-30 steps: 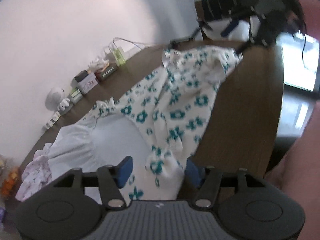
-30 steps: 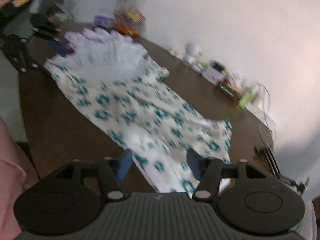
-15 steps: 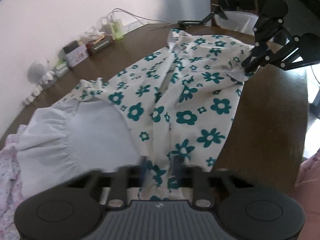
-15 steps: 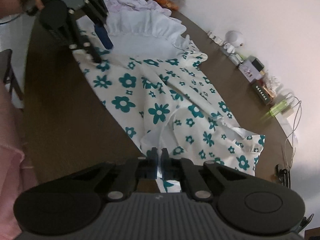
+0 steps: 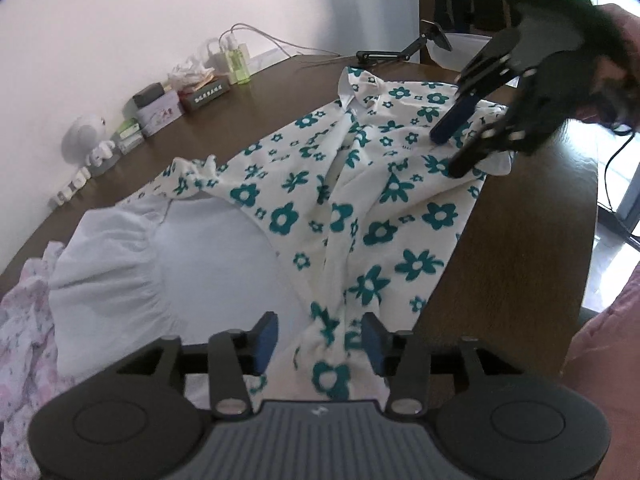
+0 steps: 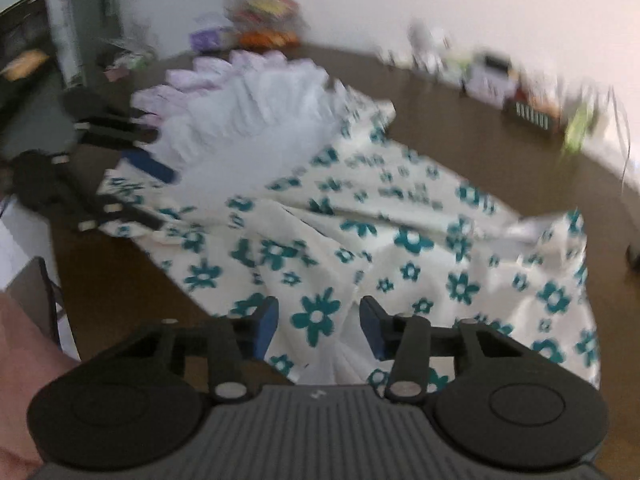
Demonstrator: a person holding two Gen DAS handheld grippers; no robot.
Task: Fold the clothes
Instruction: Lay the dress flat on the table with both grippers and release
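one flowered dress [image 5: 360,208] lies spread across the brown counter [image 5: 520,248], its near hem bunched between the opening left claw [image 5: 318,338]. far right, the right claw [image 5: 464,136] opens over it. a white garment [image 5: 168,264] lies left; boxes [image 5: 160,108] line the far wall.

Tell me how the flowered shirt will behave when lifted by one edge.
The flowered shirt will probably drape and sag, since it lies in soft folds on the table. It looks thin and light. Bunched cloth between the opening left gripper suggests it crumples easily.
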